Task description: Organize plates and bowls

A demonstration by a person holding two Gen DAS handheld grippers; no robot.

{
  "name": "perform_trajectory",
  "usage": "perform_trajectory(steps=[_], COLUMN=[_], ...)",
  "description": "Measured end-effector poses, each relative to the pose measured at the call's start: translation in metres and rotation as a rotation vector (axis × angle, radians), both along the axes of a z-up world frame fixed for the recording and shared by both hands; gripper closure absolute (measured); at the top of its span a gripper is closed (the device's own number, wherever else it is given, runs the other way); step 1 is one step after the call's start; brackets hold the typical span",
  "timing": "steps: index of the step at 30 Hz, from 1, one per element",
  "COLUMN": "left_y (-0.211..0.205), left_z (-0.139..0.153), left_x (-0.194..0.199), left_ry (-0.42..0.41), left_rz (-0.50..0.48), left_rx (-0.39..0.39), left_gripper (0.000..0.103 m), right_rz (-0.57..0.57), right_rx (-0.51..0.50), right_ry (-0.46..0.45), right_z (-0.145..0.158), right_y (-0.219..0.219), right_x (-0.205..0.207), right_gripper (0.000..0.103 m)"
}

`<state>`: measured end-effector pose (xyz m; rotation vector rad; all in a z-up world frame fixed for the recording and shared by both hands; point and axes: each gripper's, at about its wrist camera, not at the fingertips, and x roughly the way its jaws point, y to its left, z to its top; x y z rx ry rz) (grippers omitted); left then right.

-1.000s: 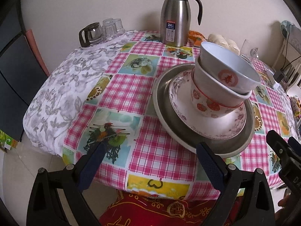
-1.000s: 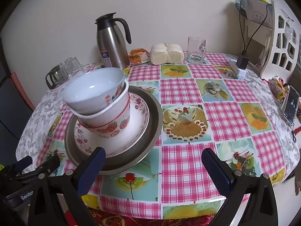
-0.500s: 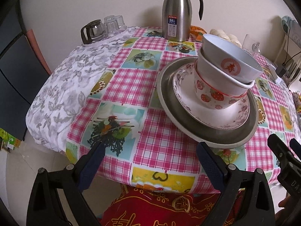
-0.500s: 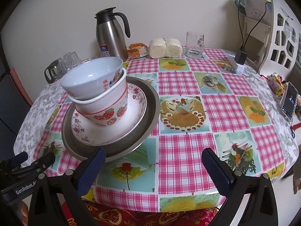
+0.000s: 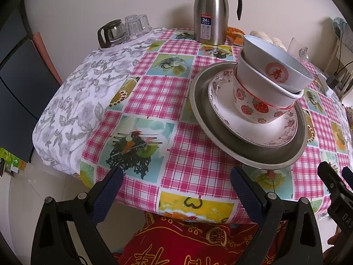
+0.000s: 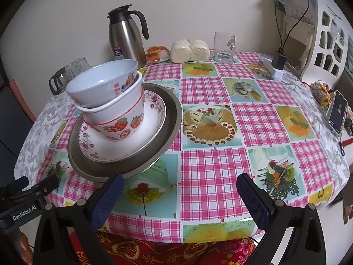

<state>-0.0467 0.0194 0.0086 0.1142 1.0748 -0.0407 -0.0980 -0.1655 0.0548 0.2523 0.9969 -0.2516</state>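
Note:
A stack stands on the checked tablecloth: a grey metal plate [image 5: 220, 141] at the bottom, a floral white plate [image 5: 231, 121] on it, then a strawberry bowl [image 5: 253, 108] with a white bowl [image 5: 275, 70] nested inside. The right wrist view shows the same metal plate [image 6: 167, 119], floral plate [image 6: 152, 119], strawberry bowl [image 6: 119, 123] and white bowl [image 6: 103, 84]. My left gripper [image 5: 176, 176] hangs open off the table's near edge, left of the stack. Also open, my right gripper [image 6: 179, 181] sits to the stack's right with nothing between its fingers.
At the back stand a steel thermos [image 5: 210, 13], a glass pot with several glasses [image 5: 123, 29], wrapped buns [image 6: 189, 50] and a glass mug [image 6: 224, 46]. A phone [image 6: 337, 112] and a white chair [image 6: 324, 39] are at the right. Red cloth hangs below the table edge.
Both grippers have drawn back from the table, so more of its near edge and the red cloth shows. The stack has stayed in place.

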Motion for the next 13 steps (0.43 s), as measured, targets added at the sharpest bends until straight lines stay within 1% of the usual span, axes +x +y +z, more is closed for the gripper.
perform_trajectory(steps=[8, 13], left_y=[-0.0003, -0.0022], left_z=[-0.0007, 0.0034], left_x=[0.0008, -0.0003], left_ry=[0.004, -0.030], left_rz=[-0.005, -0.014], left_rx=[-0.004, 0.009], left_gripper=[0.005, 0.005], right_rz=[-0.003, 0.002], right_rx=[-0.001, -0.005], right_ry=[0.004, 0.010], right_z=[-0.0009, -0.0032], right_y=[-0.0010, -0.0007], right_x=[-0.0003, 0.0009], right_gripper=[0.000, 0.000])
